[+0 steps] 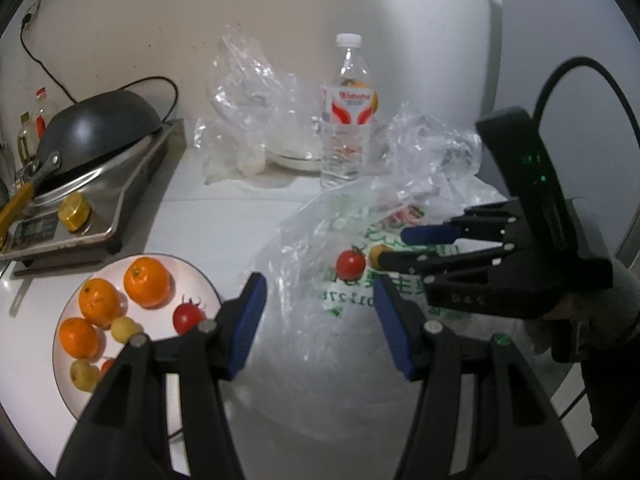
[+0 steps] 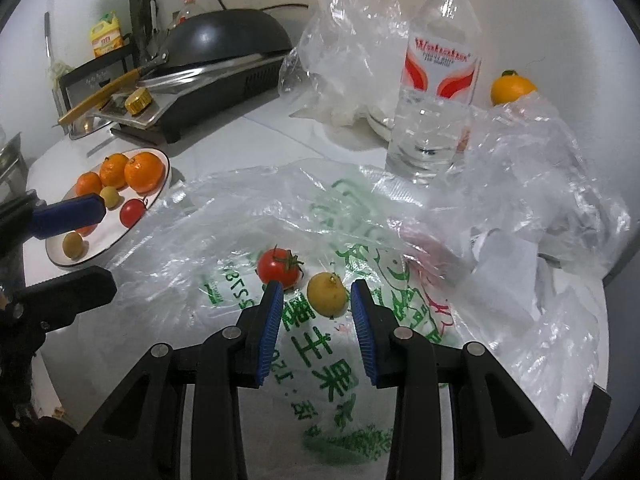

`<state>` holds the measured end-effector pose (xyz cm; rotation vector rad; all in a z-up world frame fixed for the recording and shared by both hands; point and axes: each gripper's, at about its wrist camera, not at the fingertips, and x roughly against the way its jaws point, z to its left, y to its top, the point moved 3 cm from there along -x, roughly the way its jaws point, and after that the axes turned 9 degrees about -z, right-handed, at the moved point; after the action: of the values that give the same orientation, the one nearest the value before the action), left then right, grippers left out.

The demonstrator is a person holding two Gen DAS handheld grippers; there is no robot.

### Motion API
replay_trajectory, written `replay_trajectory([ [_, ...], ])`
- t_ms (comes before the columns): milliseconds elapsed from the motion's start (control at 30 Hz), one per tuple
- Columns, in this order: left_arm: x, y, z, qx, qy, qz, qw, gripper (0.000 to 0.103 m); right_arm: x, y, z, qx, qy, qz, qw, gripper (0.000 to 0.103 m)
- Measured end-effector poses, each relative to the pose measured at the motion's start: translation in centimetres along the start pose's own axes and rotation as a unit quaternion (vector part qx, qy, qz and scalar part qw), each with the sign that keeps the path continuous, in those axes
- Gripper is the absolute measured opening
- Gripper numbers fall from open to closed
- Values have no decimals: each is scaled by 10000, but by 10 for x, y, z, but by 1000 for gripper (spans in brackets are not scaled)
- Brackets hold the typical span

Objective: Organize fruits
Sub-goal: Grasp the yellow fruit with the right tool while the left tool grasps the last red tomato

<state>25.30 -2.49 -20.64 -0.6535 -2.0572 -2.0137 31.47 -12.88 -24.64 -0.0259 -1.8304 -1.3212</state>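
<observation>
A white plate (image 1: 154, 320) (image 2: 108, 236) at the left holds three oranges (image 1: 147, 282), a red tomato (image 1: 187, 317) and small yellow fruits. On a flattened clear bag with green print (image 1: 340, 320) (image 2: 320, 360) lie a second red tomato (image 1: 351, 265) (image 2: 278, 268) and a yellow fruit (image 1: 375, 251) (image 2: 326, 294). My right gripper (image 1: 390, 248) (image 2: 317, 308) is open, its tips on either side of the yellow fruit, and the pads do not press on it. My left gripper (image 1: 320, 312) (image 2: 106, 246) is open and empty, between the plate and the bag.
A water bottle (image 1: 346, 120) (image 2: 436, 80) stands behind the bag, with another orange (image 2: 512, 88) beyond it. Crumpled clear bags (image 1: 248, 92) (image 2: 540, 168) lie at the back and the right. A black wok on a stove (image 1: 100, 128) (image 2: 224, 36) fills the back left.
</observation>
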Motion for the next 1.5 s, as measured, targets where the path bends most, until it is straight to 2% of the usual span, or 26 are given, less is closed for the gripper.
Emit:
replay_trajectory([
  [467,-20,6,-14,-195,67,132,9997,57,-21,-6,-10,-238,252,257,9991,37],
  [567,-25,7,-17,-213,60,158,9996,57,-25,-8,-10,-223,270,337,9988,30],
  [600,-28,7,-18,-216,41,186,9996,57,-24,-8,-11,-226,277,326,9988,27],
  [867,-40,10,-30,-374,8,307,9988,57,-2,-6,-21,-270,229,80,9993,27],
  [1000,-50,9,-40,-521,-14,443,9977,57,16,-5,-35,-486,150,-188,9985,27],
  [1167,-62,7,-55,-779,-122,539,9954,57,26,-11,-51,-647,110,-317,9973,27],
  [1500,-106,-1,-57,-855,-64,1050,9908,57,33,-16,-68,-820,131,-438,9956,27],
])
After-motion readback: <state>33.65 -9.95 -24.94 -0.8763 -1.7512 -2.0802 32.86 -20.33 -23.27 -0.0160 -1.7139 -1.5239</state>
